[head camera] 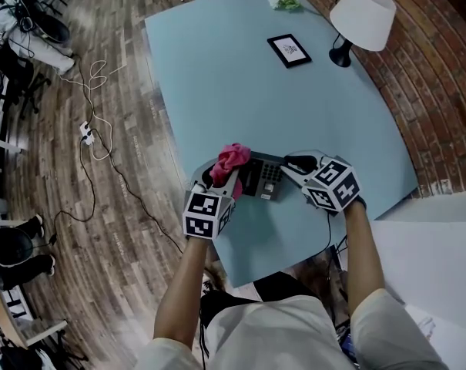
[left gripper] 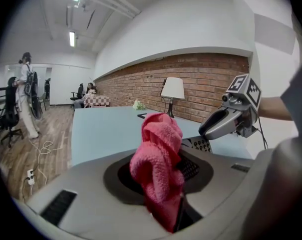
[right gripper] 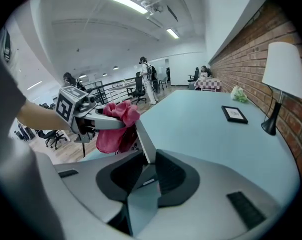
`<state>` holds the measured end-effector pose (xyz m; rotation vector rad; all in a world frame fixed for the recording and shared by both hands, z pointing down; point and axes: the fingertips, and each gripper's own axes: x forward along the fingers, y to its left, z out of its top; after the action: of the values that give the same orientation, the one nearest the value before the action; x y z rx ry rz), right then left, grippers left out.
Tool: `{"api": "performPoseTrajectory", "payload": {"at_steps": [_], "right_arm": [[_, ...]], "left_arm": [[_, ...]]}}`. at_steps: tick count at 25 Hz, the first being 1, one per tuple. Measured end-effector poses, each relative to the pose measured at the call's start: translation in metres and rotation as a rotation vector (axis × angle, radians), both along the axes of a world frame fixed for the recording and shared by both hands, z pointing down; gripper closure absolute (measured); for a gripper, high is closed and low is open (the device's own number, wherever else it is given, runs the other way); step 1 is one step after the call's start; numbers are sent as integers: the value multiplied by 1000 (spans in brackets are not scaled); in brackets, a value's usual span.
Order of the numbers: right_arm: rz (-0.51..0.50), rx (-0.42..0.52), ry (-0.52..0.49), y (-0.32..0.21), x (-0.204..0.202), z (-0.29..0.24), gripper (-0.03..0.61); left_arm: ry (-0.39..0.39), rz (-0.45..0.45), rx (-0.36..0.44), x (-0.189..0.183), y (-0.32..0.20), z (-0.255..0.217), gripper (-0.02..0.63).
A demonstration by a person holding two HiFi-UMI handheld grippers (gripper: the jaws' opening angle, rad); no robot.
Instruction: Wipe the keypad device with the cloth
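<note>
The keypad device (head camera: 262,177) lies close to the near edge of the light-blue table (head camera: 294,106), between the two grippers; the right gripper (head camera: 289,163) has its jaws closed on the device's thin right edge, which stands between the pads in the right gripper view. The left gripper (head camera: 219,179) clamps a bunched pink cloth (left gripper: 158,159), most of which rises free above the jaws. The cloth sits over the device's left far corner, though whether it touches yet cannot be told.

The likeliest trouble is the hold on the device. Only a narrow edge is pinched, so a firm wipe pushing from the left could probably twist it in the jaws or lever it loose; so near the table's edge, it might then slide off toward the person. The cloth is a second risk; gripped as a wad, it may flop aside and let the hard jaw tips scrape the keys, or drag out of the grip under friction. Pressing hard could also depress the keys.
</note>
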<state>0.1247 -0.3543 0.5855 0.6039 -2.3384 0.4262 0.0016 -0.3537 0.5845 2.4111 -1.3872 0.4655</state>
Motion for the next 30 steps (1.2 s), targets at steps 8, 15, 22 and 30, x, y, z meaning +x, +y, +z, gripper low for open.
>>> {"api": "performPoseTrajectory", "payload": {"at_steps": [8,15,22,30], "right_arm": [[20,-9,-33,-1,0,-2,479],[17,-17,-41,-1,0,-1,478],[1,-36,-38,-1,0,1,477],[26,-46,-62,-4,2,2,479]], "left_arm": [[-56,-14,-9,0,4,6,453],[-81,-19,-44,-3,15,24,457],[-72,-22,-93,-6,31,48,460],[-77,-15,-138,-6,42,68,460]]}}
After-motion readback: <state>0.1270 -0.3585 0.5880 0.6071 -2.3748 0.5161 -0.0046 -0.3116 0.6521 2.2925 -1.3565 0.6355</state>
